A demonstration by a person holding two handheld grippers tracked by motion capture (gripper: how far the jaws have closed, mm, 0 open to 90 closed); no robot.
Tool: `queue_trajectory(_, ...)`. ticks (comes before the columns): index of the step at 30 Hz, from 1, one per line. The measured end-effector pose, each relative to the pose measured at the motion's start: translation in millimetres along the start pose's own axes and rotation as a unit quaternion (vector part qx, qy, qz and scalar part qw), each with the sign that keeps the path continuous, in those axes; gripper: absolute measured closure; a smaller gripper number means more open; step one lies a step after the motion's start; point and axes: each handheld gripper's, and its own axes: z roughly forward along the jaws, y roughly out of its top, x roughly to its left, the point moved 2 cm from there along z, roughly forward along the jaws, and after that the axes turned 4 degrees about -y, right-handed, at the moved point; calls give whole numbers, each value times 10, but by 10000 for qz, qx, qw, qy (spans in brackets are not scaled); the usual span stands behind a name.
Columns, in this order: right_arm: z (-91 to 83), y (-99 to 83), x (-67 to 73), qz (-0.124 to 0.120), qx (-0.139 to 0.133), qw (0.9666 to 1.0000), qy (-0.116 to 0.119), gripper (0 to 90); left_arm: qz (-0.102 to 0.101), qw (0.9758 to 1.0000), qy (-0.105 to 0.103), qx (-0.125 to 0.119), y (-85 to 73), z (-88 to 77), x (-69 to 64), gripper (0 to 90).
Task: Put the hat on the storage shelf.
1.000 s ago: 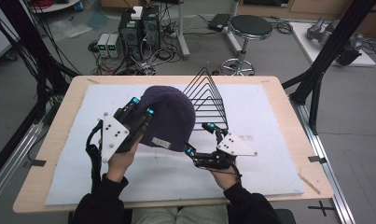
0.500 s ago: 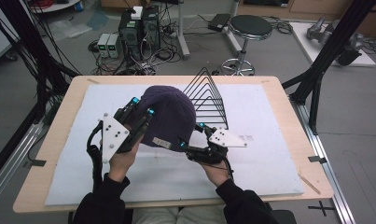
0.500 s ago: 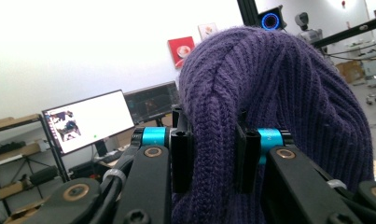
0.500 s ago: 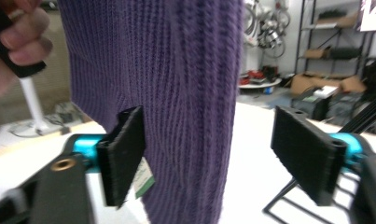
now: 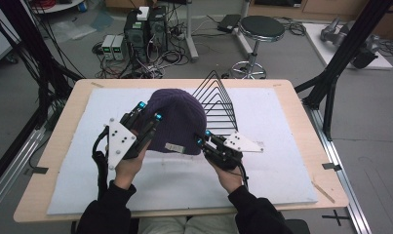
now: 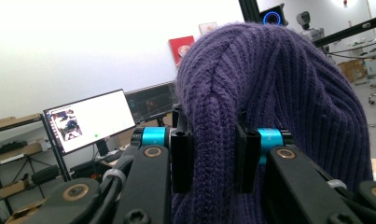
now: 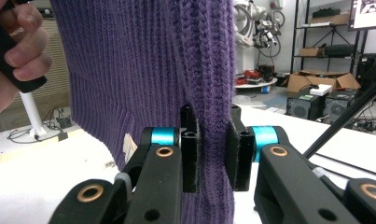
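Right gripper (image 5: 202, 137) jaws just closed, now clamped on right side of hat (image 5: 177, 119) rim; left gripper (image 5: 149, 111) clamped on left side. Hat: dark purple ribbed knit, small tag (image 5: 175, 147) on folded rim, held up between grippers above white mat (image 5: 277, 165), mid-table. Bare mat open in front and to right. Black wire rack (image 5: 214, 100) just behind hat, partly hidden by it. Stool (image 5: 261, 29) on floor beyond table (image 5: 62, 126).

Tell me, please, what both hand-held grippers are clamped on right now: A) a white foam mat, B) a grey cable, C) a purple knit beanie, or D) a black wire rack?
C: the left hand-held gripper and the right hand-held gripper each pinch a fold of the purple knit beanie.
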Motion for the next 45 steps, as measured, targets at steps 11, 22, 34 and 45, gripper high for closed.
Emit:
queue_trajectory(11,-47,255,-203,-118,-245,9993,-267,794,-223,9995,-69,-224,-24,227,118,734)
queue_trajectory(22,126,693,-388,-270,-151,9987,-414,795,-443,9987,68,-252,124,468,377,739)
queue_trajectory(34,345,1002,-487,-335,-164,9981,-498,794,-425,9984,255,-263,291,673,588,739)
queue_trajectory(45,528,1069,-625,-209,-333,9984,-414,794,-293,9988,329,-213,343,847,674,739)
